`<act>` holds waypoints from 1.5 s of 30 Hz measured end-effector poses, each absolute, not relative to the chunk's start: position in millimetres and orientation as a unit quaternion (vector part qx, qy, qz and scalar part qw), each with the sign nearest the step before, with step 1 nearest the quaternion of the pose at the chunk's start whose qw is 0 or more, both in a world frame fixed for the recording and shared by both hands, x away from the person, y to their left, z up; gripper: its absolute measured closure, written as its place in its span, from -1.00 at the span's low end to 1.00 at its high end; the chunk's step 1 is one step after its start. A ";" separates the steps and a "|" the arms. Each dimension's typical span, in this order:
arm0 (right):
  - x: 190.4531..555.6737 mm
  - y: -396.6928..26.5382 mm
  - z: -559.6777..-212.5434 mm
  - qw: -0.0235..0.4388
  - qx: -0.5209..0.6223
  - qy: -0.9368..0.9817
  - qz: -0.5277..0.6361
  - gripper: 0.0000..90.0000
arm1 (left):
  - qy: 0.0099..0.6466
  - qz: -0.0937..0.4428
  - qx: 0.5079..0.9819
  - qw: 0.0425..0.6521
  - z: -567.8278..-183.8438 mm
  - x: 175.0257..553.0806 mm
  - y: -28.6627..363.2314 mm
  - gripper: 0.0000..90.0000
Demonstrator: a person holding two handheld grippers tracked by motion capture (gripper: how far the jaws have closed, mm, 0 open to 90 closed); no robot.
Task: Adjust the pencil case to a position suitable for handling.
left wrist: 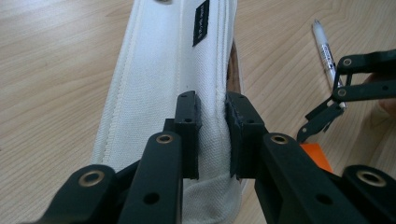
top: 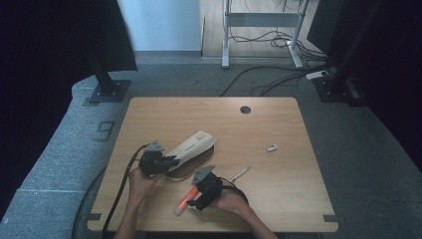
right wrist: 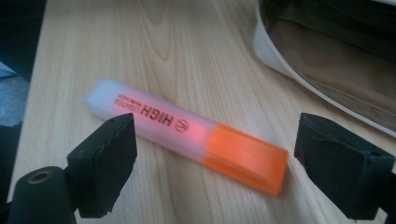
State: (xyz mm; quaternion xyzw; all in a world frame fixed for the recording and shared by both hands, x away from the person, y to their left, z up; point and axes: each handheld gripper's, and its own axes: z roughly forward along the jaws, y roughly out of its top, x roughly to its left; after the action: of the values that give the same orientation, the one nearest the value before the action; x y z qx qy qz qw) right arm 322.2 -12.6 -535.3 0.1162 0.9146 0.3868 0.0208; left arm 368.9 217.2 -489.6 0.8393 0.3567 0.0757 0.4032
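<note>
On the left, my left gripper [top: 166, 160] is clamped on the near end of the white pencil case [top: 191, 147], pinching a fold of its fabric edge between the pads; the left gripper view shows the cloth squeezed tight between the two black jaws, and the case lies tilted on the tabletop [top: 278, 189] with its brown lining turned toward my other hand. I judge that this hold is meant to keep the case propped open for loading. Moving right, the orange highlighter [right wrist: 187, 135] lies flat on the wood just beside the case's open mouth, cap end toward the case. My right gripper [right wrist: 215, 163] hangs over it with its jaws wide apart, one on each side of the barrel, pads not touching it, so nothing is picked up yet. Farther right, a white pen [top: 240, 174] lies loose on the tabletop near the right hand, and well beyond it sits a small eraser-like piece [top: 271, 148], too small to name surely. By my reading the job is at an early stage: case held, highlighter framed but ungrasped, and the pen and small piece waiting outside the case.
</note>
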 end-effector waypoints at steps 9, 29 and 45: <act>323.7 -4.8 -541.1 0.004 0.093 0.920 0.380 -0.52 | 0.355 0.074 0.840 0.402 -489.8 369.1 217.4 0.69; 327.3 -16.1 -538.5 0.014 0.083 0.926 0.368 0.45 | 0.355 0.072 0.841 0.401 -490.7 369.1 216.7 0.69; 325.3 -21.2 -534.1 0.006 0.104 0.921 0.377 0.46 | 0.354 0.074 0.842 0.401 -490.7 369.1 216.7 0.69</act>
State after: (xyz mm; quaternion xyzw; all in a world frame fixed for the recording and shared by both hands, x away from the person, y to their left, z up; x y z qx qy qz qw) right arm 325.3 -21.2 -534.1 0.1039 0.9205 0.3766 0.0057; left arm 369.1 216.7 -490.7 0.8418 0.3539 0.0735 0.4009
